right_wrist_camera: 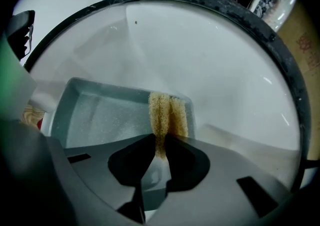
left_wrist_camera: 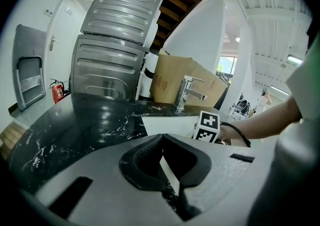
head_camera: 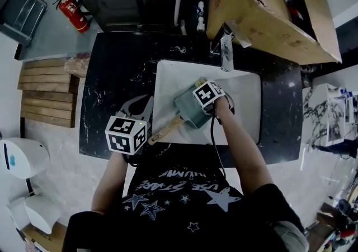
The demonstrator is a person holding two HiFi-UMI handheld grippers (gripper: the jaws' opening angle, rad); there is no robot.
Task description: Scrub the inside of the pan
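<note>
Left gripper (left_wrist_camera: 163,135), jaws together on nothing, hovers at the sink's (head_camera: 246,100) left rim. The pan (head_camera: 187,108) lies inside the sink. Right gripper (right_wrist_camera: 161,139) clamps a tan sponge (right_wrist_camera: 167,115) against the pan's inner wall. Scrubbing looks underway, probably unfinished.

A sink (head_camera: 246,86) is set into the counter (head_camera: 112,77), right of centre. The faucet (head_camera: 226,52) stands at the sink's back edge, with a cardboard box (head_camera: 263,10) behind it at the counter's back right corner. The pan (head_camera: 190,108) lies in the sink's left half, its handle (head_camera: 165,131) crossing the sink's front left corner. The right gripper (right_wrist_camera: 160,145) pinches a sponge (right_wrist_camera: 167,117) inside the pan. The left gripper (left_wrist_camera: 162,155) is over the counter's front edge, left of the sink.
</note>
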